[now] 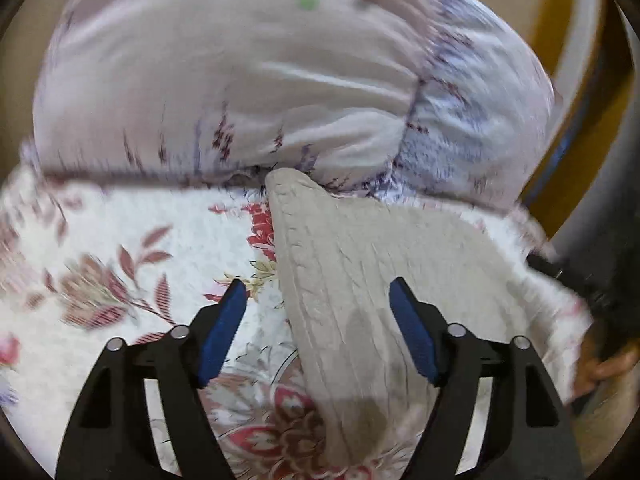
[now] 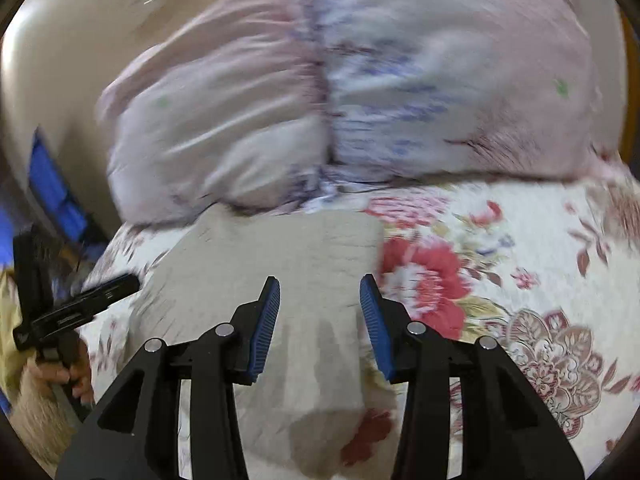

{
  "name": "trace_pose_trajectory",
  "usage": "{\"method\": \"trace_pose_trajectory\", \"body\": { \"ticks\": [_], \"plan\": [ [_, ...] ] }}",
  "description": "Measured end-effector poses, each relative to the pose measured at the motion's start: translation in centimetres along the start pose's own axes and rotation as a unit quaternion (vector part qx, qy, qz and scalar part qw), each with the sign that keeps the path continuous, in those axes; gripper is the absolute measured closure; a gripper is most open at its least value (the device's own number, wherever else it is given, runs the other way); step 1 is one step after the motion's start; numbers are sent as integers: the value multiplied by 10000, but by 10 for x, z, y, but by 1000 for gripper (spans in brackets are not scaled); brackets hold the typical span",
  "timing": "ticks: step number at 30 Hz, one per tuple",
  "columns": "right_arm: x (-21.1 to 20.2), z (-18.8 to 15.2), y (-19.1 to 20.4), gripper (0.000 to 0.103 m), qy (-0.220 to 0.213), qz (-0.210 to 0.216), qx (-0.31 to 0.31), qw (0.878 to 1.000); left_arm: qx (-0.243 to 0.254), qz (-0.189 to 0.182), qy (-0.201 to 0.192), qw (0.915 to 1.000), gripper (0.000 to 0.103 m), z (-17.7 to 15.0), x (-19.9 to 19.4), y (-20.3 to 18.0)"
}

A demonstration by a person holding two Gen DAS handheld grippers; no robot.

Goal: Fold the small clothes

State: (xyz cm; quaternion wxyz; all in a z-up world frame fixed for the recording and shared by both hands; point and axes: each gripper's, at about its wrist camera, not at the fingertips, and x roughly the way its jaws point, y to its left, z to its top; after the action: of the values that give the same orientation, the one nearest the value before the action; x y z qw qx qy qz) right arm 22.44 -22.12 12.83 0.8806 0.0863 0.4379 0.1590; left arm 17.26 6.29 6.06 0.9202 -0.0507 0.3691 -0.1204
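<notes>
A small beige knitted garment (image 1: 360,264) lies flat on a floral bedspread (image 1: 120,264). My left gripper (image 1: 318,300) is open above it, with its blue pads on either side of the garment's left edge. In the right wrist view the same garment (image 2: 280,248) lies under my right gripper (image 2: 320,300), which is open and holds nothing. The left gripper (image 2: 76,308) also shows in the right wrist view at the far left, held by a hand.
A large pale pillow with purple flower print (image 1: 240,80) lies just behind the garment; it also shows in the right wrist view (image 2: 340,100). The floral bedspread (image 2: 520,280) stretches to the right. A beige wall (image 2: 80,40) stands behind.
</notes>
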Motion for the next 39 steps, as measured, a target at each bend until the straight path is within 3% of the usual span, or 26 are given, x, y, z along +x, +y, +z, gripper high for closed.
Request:
{"method": "trace_pose_trajectory", "body": {
  "ticks": [3, 6, 7, 11, 15, 17, 20, 31, 39],
  "plan": [
    [10, -11, 16, 59, 220, -124, -510, 9984, 351, 196, 252, 9989, 27, -8, 10, -14],
    [42, -32, 12, 58, 933, -637, -642, 9915, 337, 200, 428, 9983, 25, -16, 23, -8],
    [42, -36, 9, 57, 715, -639, -551, 9939, 335, 209, 433, 9983, 23, -16, 25, -8],
    [34, -33, 9, 55, 574, -717, -346, 9952, 339, 361, 361, 9981, 20, -15, 21, -8],
    [5, -40, 10, 26, 78, -831, -211, 9963, 184, 163, 110, 9996, 17, -22, -2, -7],
    [-13, -45, 10, 21, -147, -866, -140, 9960, 71, 176, 24, 9998, 6, -29, -13, -6],
    [-28, -53, 6, 15, -266, -841, 61, 9961, -3, 379, -174, 9991, 2, -42, -31, -5],
    [-43, -91, 20, 2, -269, -1516, 42, 9881, 51, 596, 184, 9980, 2, -71, -45, -18],
    [-33, -104, 33, 1, 186, -1440, -69, 9894, 119, 827, 677, 9942, 2, -81, -34, -30]
  ]
}}
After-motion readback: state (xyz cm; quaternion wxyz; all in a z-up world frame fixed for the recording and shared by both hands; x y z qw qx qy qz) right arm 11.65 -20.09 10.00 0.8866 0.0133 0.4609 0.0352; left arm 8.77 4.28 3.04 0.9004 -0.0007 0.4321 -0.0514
